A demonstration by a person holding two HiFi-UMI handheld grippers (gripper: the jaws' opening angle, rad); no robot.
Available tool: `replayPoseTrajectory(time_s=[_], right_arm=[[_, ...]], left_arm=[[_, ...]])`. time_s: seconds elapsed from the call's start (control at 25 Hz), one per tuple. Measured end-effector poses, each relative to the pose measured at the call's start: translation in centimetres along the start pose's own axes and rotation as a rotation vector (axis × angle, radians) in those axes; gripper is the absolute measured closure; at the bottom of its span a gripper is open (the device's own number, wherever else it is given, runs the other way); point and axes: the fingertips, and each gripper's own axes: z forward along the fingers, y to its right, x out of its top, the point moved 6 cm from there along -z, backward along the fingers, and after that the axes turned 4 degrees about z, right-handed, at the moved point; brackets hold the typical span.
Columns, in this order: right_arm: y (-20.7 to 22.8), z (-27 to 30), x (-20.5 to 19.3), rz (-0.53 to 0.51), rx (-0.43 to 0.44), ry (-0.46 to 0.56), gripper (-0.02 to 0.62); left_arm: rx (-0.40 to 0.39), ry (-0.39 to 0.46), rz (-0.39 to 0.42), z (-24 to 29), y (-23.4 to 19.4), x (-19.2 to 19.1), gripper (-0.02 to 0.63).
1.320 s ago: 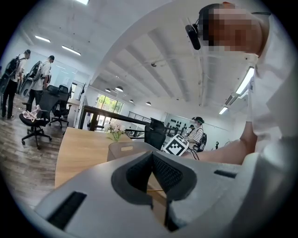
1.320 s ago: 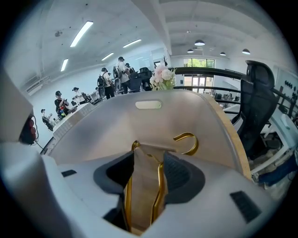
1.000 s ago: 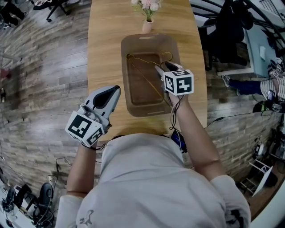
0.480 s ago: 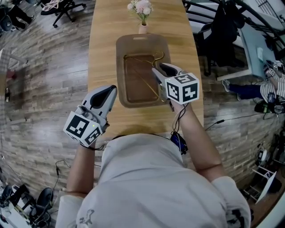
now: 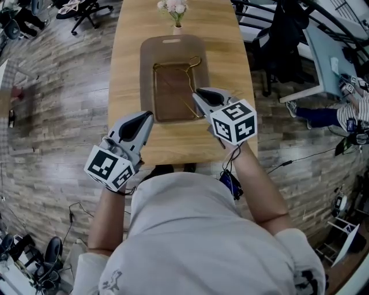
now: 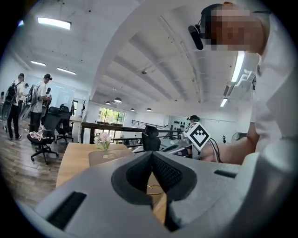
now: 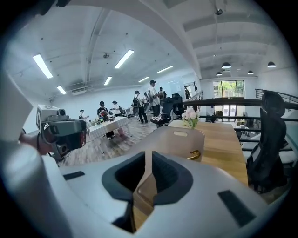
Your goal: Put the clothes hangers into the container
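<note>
The gold wire clothes hangers [image 5: 179, 92] are lying inside the brown container [image 5: 147, 75] at the upper middle of the frame, one hook poking up near its far right corner. I cannot tell how many there are. The right gripper [image 5: 197, 94] is hovering just over the near right rim. Its jaws have just been closing and are now showing only a thin slit with nothing in it. The left gripper [image 5: 148, 116] is hanging at the lower left over the bare tabletop [image 5: 124, 57], jaws pressed together and empty.

With no hanger outside the container, the placing step is looking done. The next move is calling for both grippers to clear off without snagging that raised hook. A vase of flowers [image 5: 174, 11] is standing just beyond the container, well out of the way, and nothing is blocking the near edge.
</note>
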Motion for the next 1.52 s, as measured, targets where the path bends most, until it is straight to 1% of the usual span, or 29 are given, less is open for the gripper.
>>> replayPoseTrajectory(time_s=[0.2, 0.32, 0.48, 0.68, 0.8, 0.96, 1.04, 1.2, 1.32, 1.52], right_arm=[[-1.5, -2.9, -1.3, -0.041, 0.043, 0.045, 0.562], [-2.6, -4.8, -2.0, -0.084, 0.065, 0.077, 0.588], [-3.9, -7.0, -3.1, -0.126, 0.102, 0.115, 0.591], [-6.1, -8.8, -3.7, -0.192, 0.132, 0.157, 0.591], [-7.6, -9.4, -3.7, -0.214, 0.143, 0.184, 0.591], [-9.3, -10.2, -3.7, -0.241, 0.131, 0.205, 0.592], [-10.5, -10.5, -3.6, -0.256, 0.128, 0.209, 0.591], [-12.9, -11.4, -3.4, -0.237, 0.096, 0.23, 0.591], [-15.1, -11.5, -3.2, -0.253, 0.061, 0.246, 0.591], [-18.7, -11.3, -3.7, -0.241, 0.011, 0.265, 0.591]], left_arm=[[0.014, 0.006, -0.002, -0.6, 2.8, -0.4, 0.6], [0.026, 0.011, -0.005, -1.0, 4.4, -0.7, 0.6], [0.046, 0.013, -0.004, -1.9, 6.5, -1.1, 0.6], [0.063, 0.01, -0.005, -3.5, 7.6, -1.3, 0.6], [0.061, 0.012, -0.003, -4.6, 7.7, -1.5, 0.6], [0.028, 0.034, -0.011, -6.2, 7.9, -1.3, 0.6], [0.012, 0.042, 0.003, -7.4, 8.1, -0.9, 0.6], [-0.036, 0.045, 0.017, -9.6, 8.1, -0.5, 0.6], [-0.065, 0.045, 0.021, -11.6, 7.4, -0.5, 0.6], [-0.106, 0.045, 0.031, -14.9, 5.7, -0.7, 0.6]])
